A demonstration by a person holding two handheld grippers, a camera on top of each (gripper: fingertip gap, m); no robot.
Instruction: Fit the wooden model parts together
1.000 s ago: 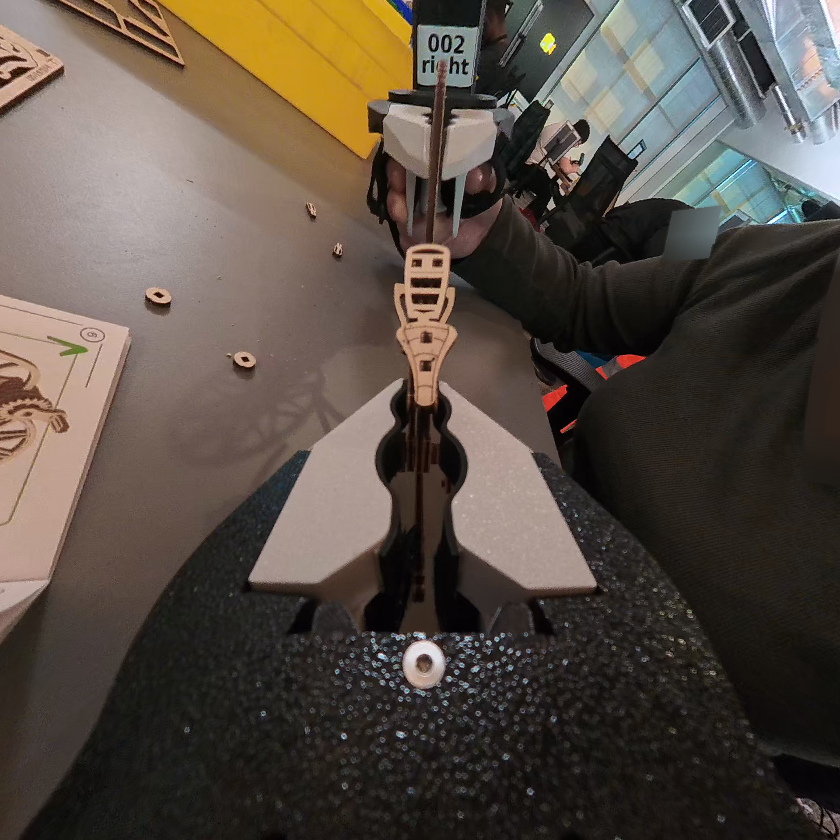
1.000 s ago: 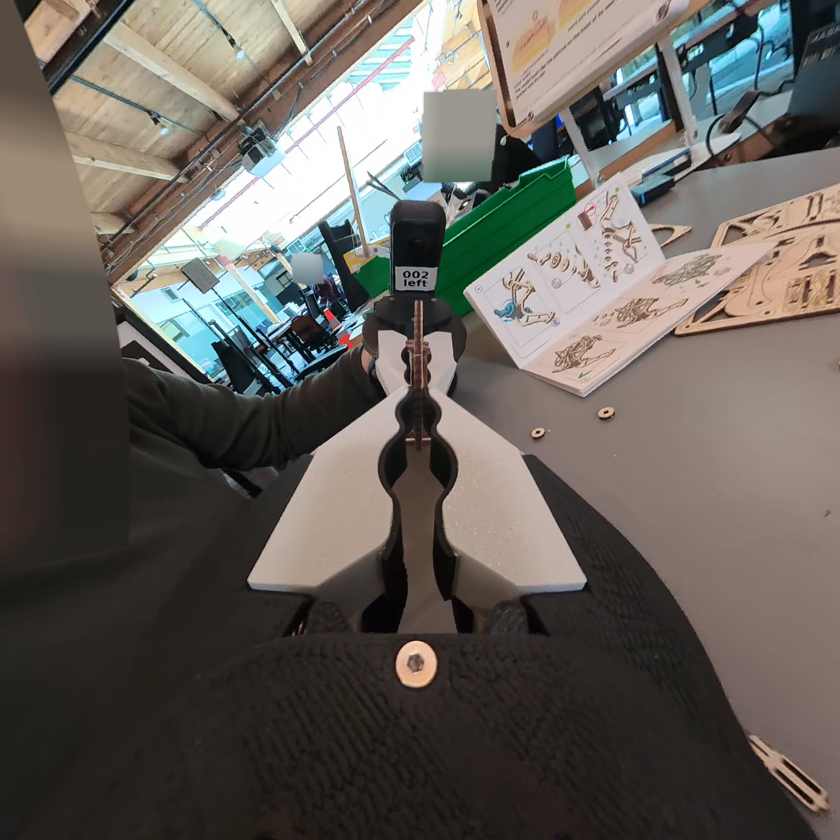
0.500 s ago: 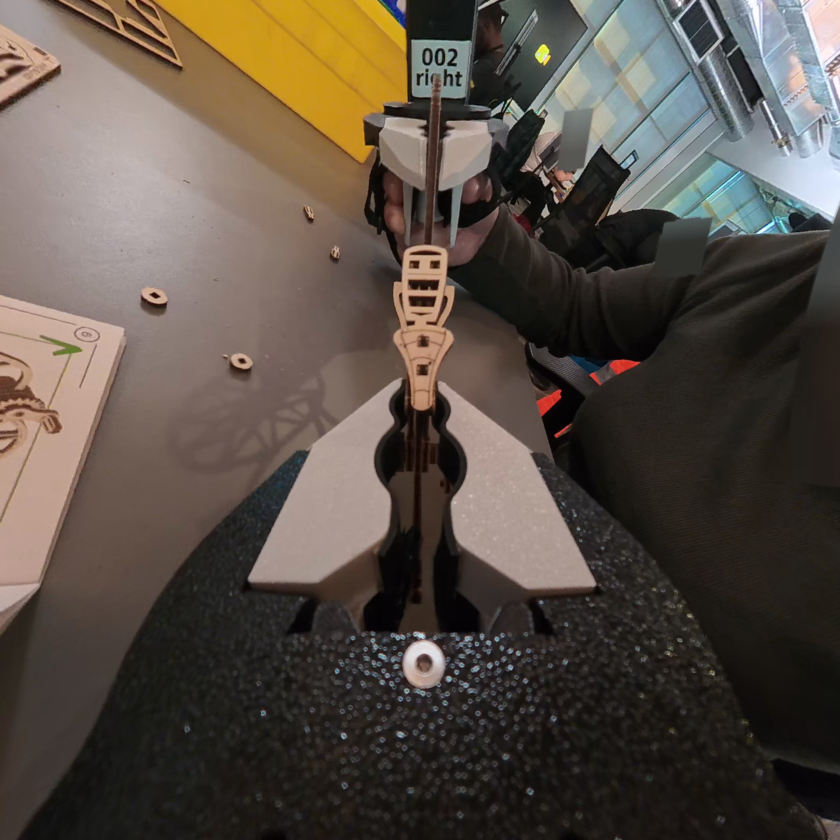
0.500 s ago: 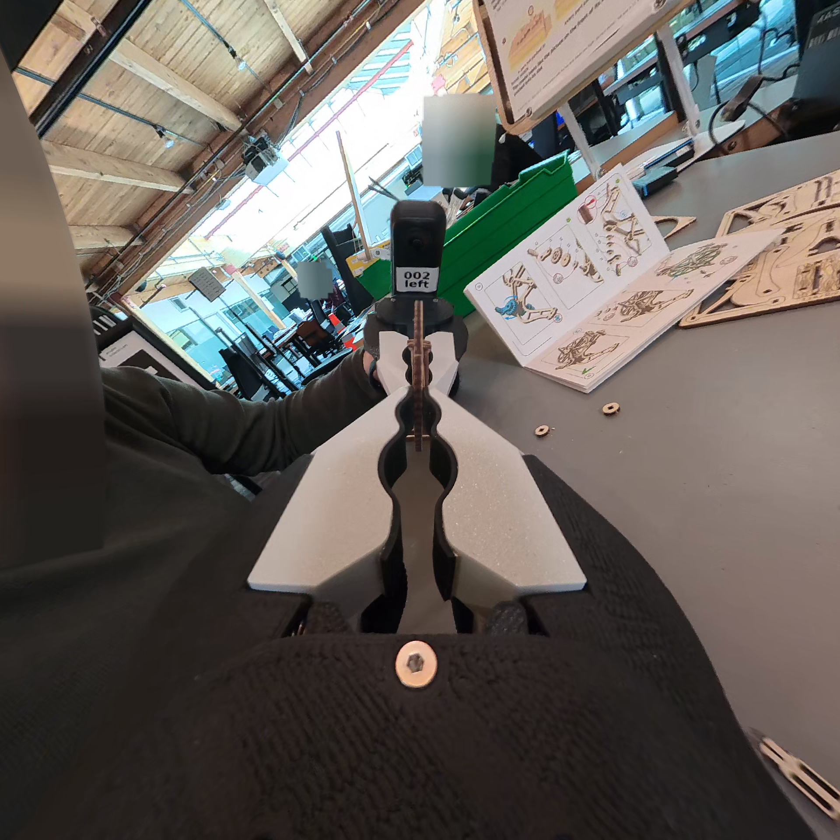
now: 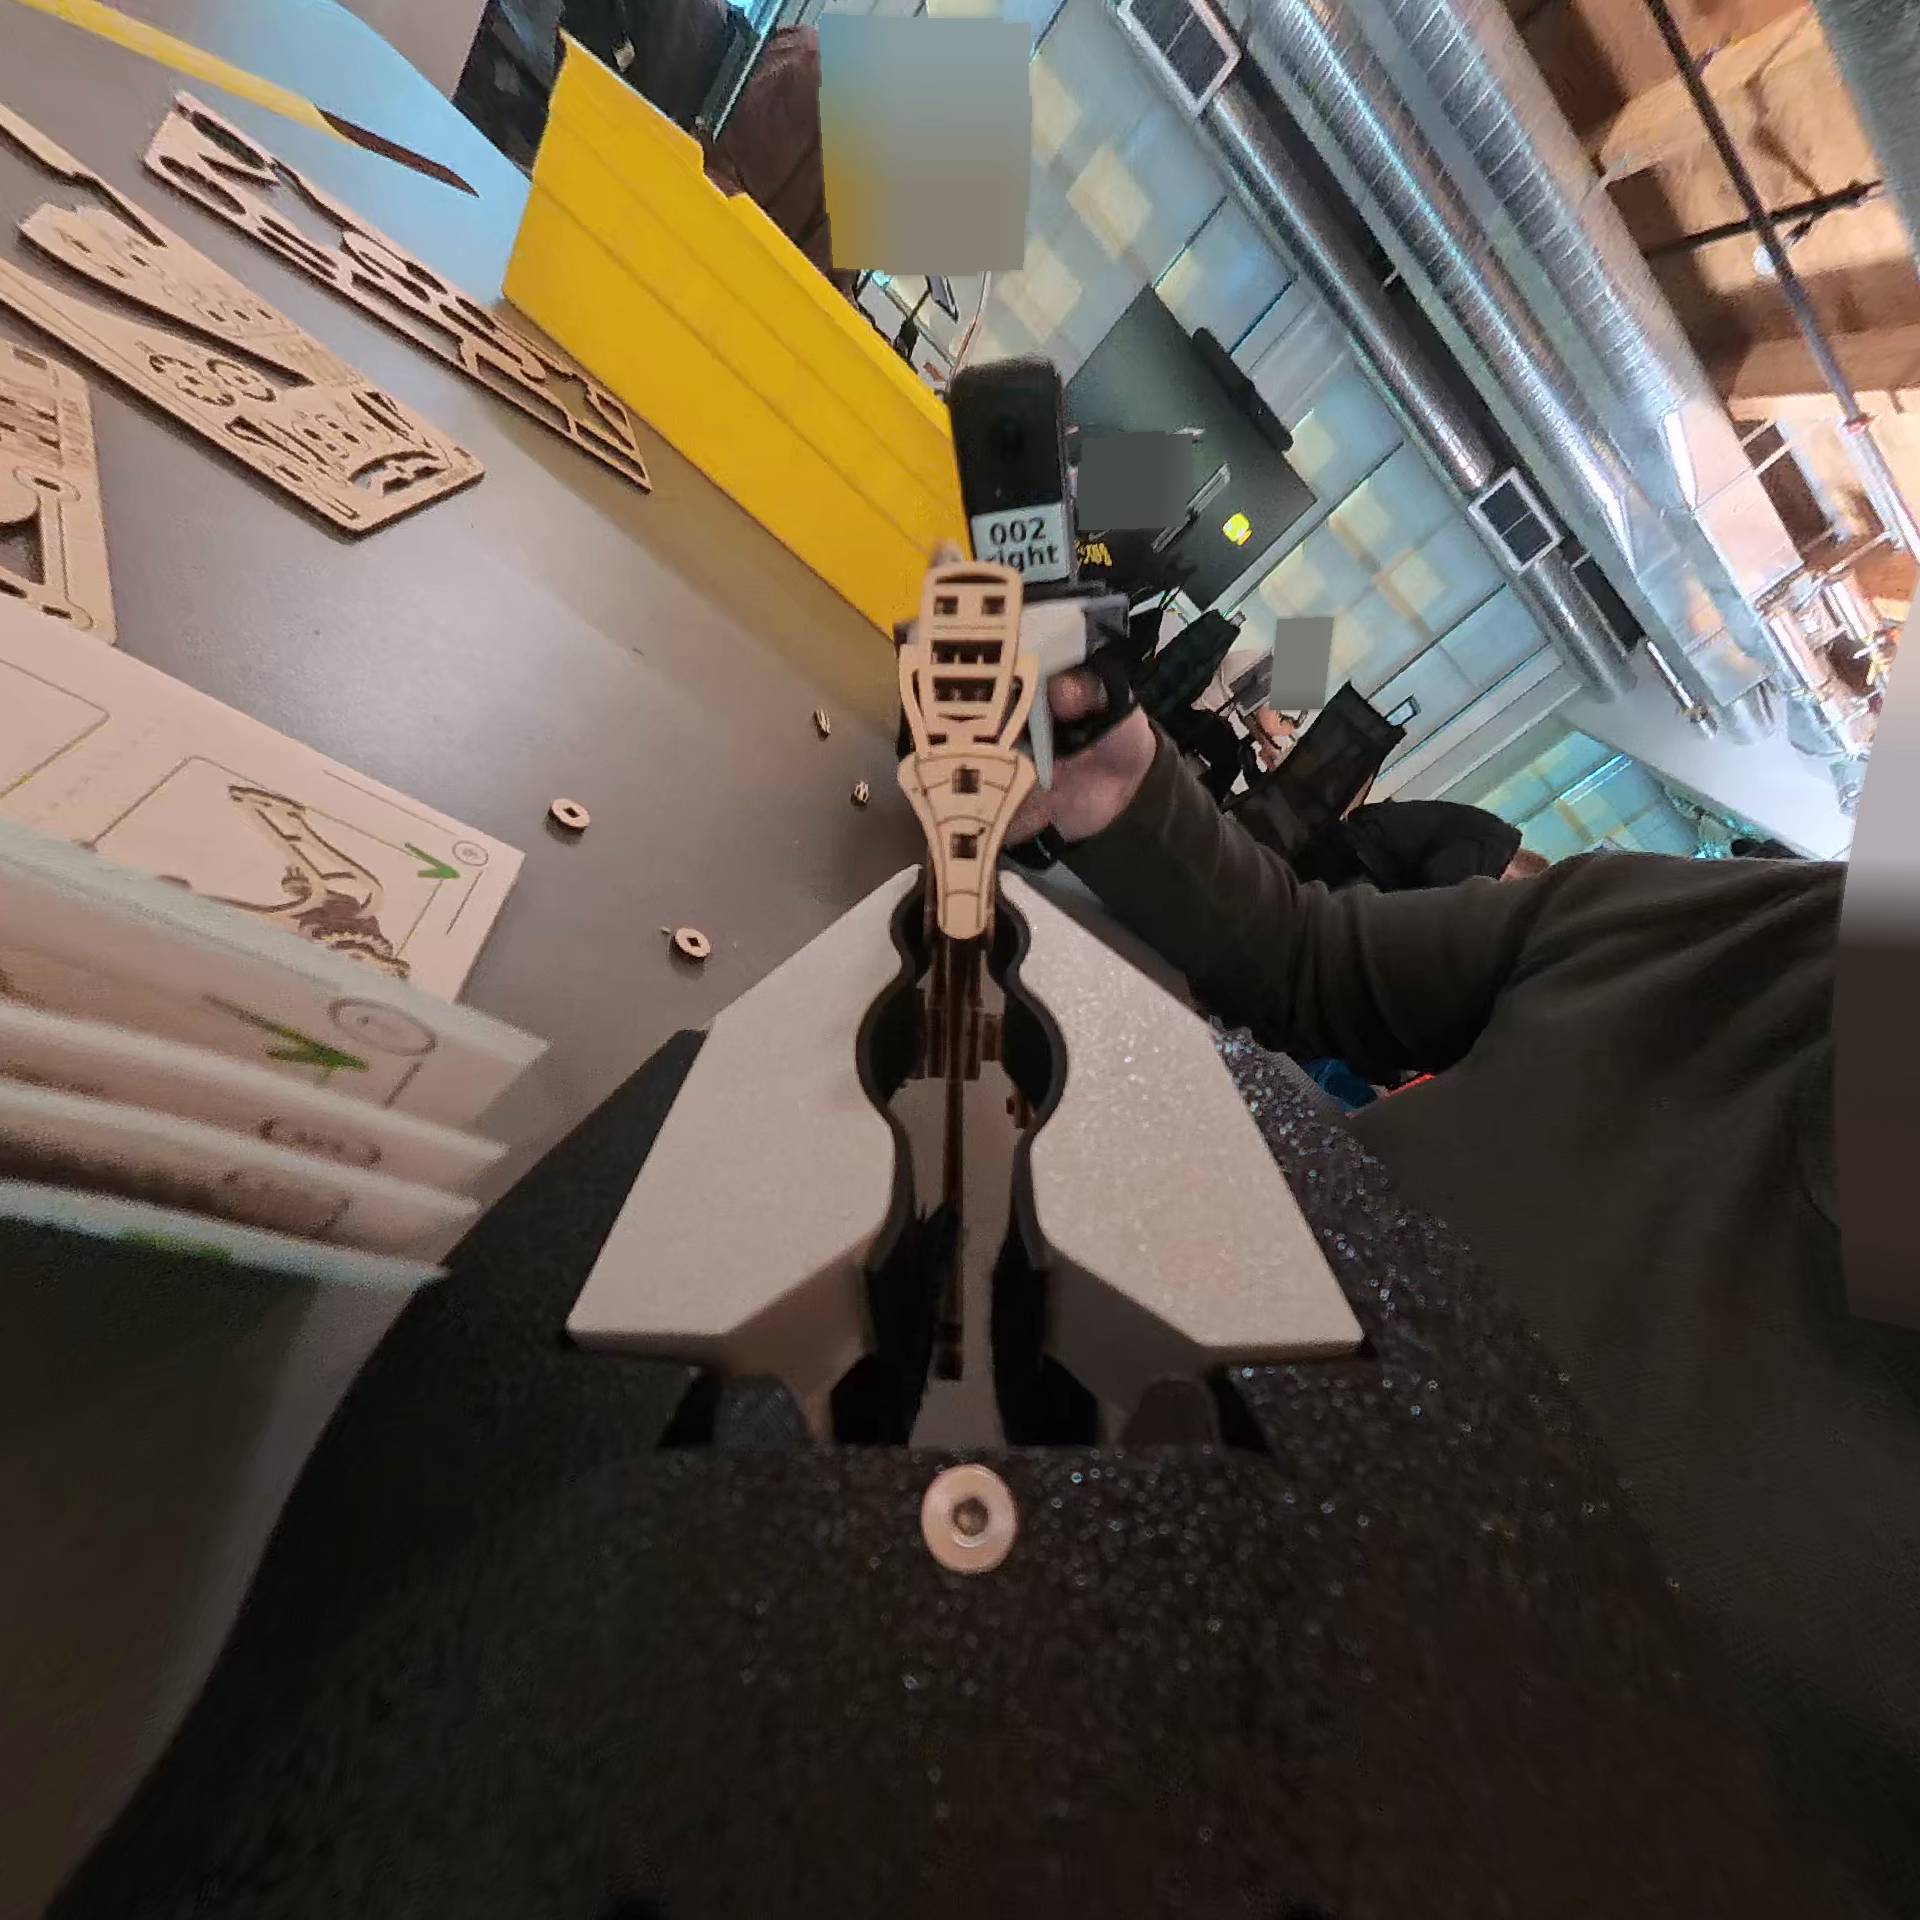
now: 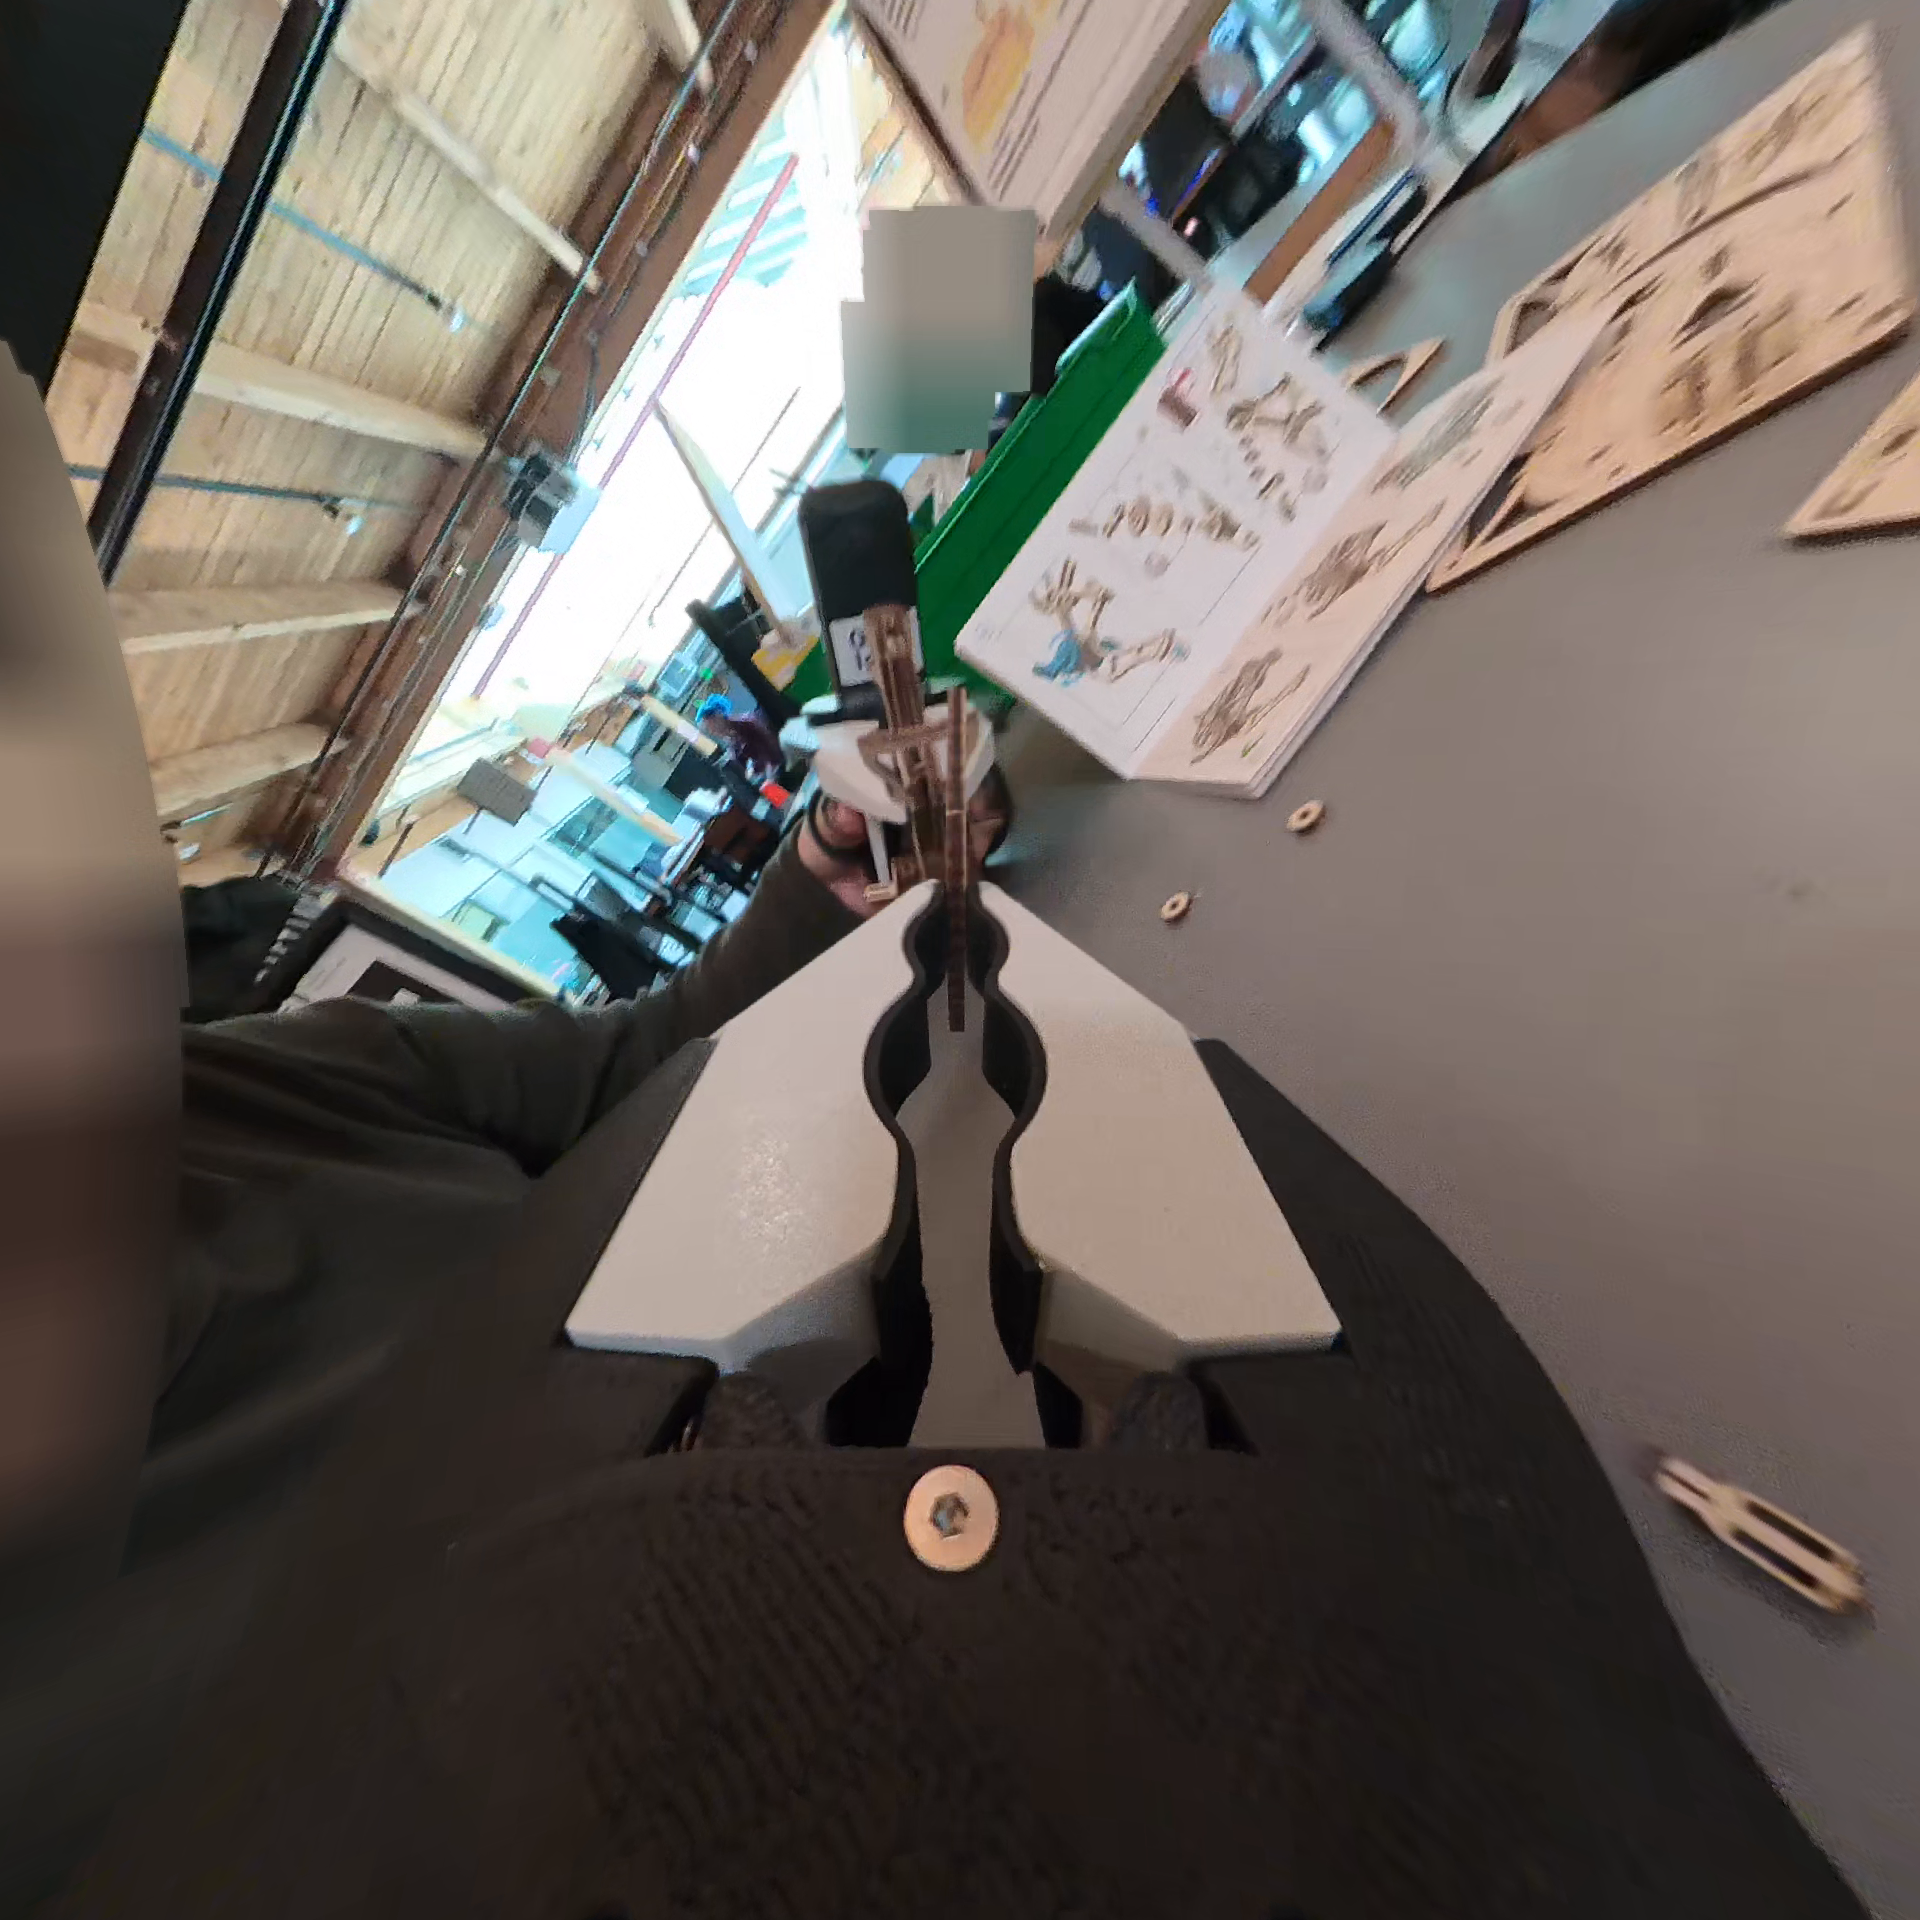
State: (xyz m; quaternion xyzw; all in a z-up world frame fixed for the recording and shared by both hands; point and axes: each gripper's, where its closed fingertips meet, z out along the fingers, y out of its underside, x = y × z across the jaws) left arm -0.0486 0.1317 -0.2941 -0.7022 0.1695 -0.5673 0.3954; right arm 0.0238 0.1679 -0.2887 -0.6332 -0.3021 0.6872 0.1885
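Note:
My left gripper (image 5: 961,914) is shut on a wooden model assembly (image 5: 966,758). Its pale lattice-cut piece sticks out past the fingertips, and darker layered parts sit between the jaws. My right gripper (image 6: 956,914) is shut on a thin flat wooden part (image 6: 956,966), seen edge-on. That part reaches forward to the model assembly (image 6: 899,717) held by the left gripper (image 6: 883,769). They look in contact, but I cannot tell whether they are slotted together. In the left wrist view the right gripper (image 5: 1060,634) shows just behind and to the right of the lattice piece.
An open instruction booklet (image 5: 260,862) (image 6: 1195,582) lies on the grey table (image 6: 1558,1039). Plywood part sheets (image 5: 260,384) (image 6: 1683,260) lie beyond it. There is a yellow bin (image 5: 727,343) and a green bin (image 6: 1039,447). Small wooden washers (image 5: 568,814) (image 6: 1304,816) and a loose slotted piece (image 6: 1756,1538) are scattered about. The tips of one gripper are about 9 cm away from the tips of the other.
Both grippers have rolled, so the table now looks tilted. The right gripper sits to the right behind the lattice piece instead of in line with it. The assembly appears angled in the right wrist view.

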